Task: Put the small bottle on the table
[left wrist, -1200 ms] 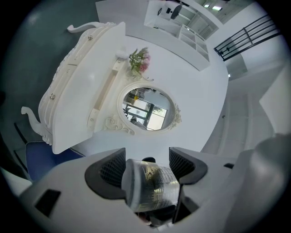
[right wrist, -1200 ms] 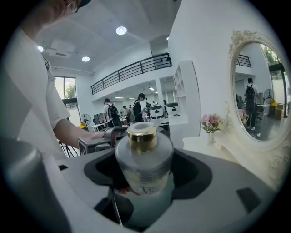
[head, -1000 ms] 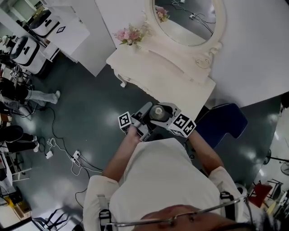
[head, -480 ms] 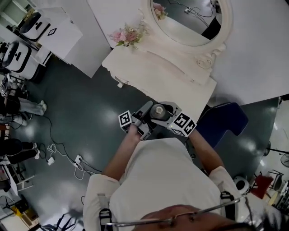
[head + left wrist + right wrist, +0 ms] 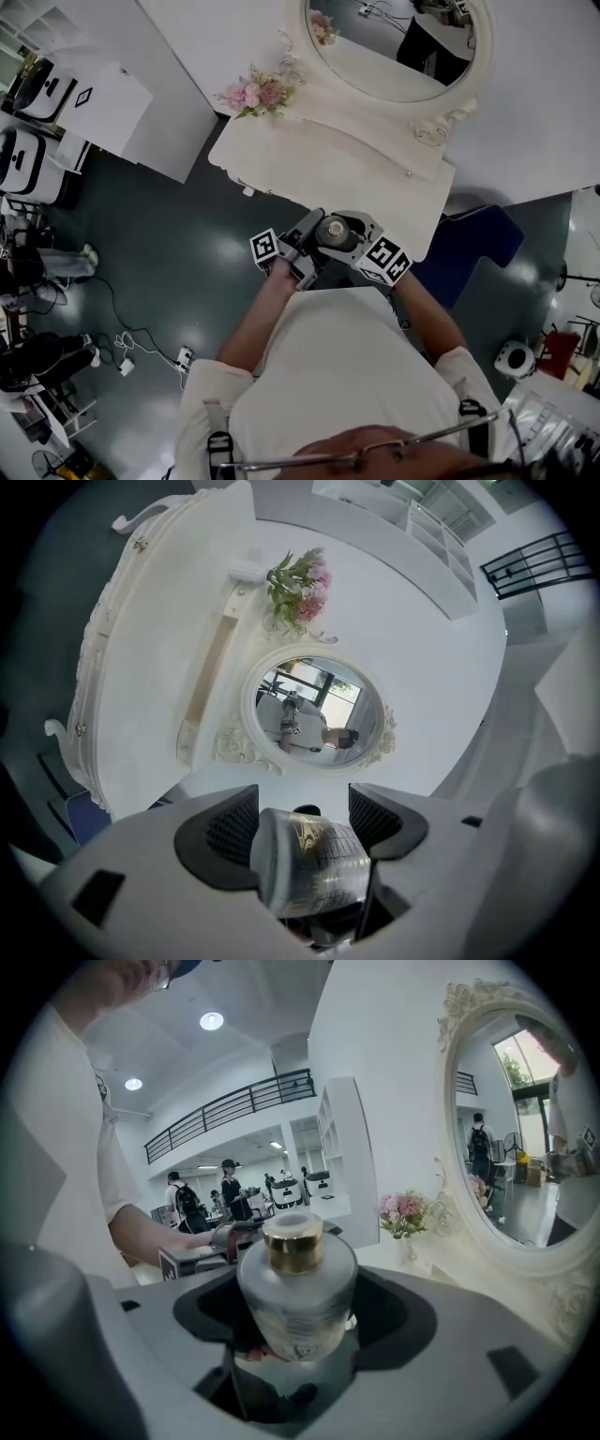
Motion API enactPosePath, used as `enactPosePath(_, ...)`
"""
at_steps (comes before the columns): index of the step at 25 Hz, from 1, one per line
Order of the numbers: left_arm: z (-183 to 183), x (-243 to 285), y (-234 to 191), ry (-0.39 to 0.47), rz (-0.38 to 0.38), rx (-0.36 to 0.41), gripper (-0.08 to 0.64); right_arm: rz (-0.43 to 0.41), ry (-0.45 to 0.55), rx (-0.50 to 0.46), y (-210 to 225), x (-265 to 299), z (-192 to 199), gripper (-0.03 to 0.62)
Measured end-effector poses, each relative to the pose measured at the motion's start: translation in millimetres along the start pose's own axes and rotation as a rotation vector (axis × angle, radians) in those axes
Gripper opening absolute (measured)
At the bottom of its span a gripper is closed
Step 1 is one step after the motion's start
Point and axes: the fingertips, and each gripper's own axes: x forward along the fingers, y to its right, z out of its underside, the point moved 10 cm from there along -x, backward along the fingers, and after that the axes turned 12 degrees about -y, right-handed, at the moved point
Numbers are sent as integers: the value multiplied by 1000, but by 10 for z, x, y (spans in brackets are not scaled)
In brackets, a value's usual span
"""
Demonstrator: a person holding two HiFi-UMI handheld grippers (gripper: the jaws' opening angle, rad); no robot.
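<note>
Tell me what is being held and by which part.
The small bottle, by its round body: the right gripper and left gripper both clamp it.

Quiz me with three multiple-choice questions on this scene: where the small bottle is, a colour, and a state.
1. The small bottle is: A on the table; B held in the air, short of the table; C on the floor.
2. Its cap is: A gold; B black; C red.
3. The right gripper is: A open, empty; B shut on the bottle; C unseen.
Answers: B, head view shows it before the table's edge; A, it gleams gold; B, its jaws press the bottle's sides.
</note>
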Motion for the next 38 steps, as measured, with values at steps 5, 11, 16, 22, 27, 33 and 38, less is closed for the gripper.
enactPosePath(5,-358,-88,7,-40,-9,-45,299,37,-2,50,107,294,-130,342)
enactPosePath(11,-712,-114,110,-110,-45,-44,299,95,1,109,188,517,-290,342)
enactPosePath(16,-893,-59,206,-149,-41,-47,299,136,7,137,280,580,-414,342)
enactPosePath(22,-1032,53,158,-137,-50,-55,299,152,-13,151,456,601,-443,342)
enactPosePath(27,-1181,251,42,-118,-68,-54,299,130,-28,146,797,578,-379,342)
enactPosePath(33,-1333,436,-39,-64,-90,-45,299,97,-51,117,1251,562,-345,342)
enactPosePath(38,-1439,546,-106,-11,-115,-43,299,63,-57,121,1639,599,-284,342)
